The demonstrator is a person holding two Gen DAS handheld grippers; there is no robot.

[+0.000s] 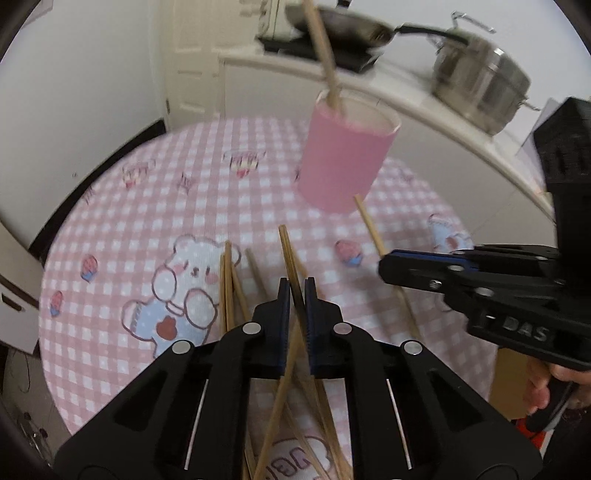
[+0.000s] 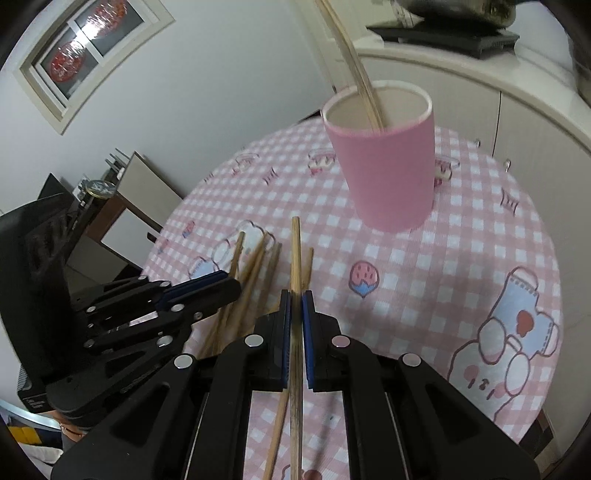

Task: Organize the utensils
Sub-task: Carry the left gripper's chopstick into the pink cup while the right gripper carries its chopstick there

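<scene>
You stand in a home kitchen: a frying pan (image 1: 343, 24) and steel pot (image 1: 480, 85) sit on the white bench (image 1: 406, 92) over cupboards.

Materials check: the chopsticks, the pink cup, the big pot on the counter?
Thin tan chopsticks: likely bamboo or wood, matte, with faint lengthwise grain.
Tall pink cup: flat matte pink outside, pale inside with a thin white rim; looks like paper or plastic, cannot tell which.
Large silver pot: metal, probably stainless steel, with shiny streaked reflections.
</scene>
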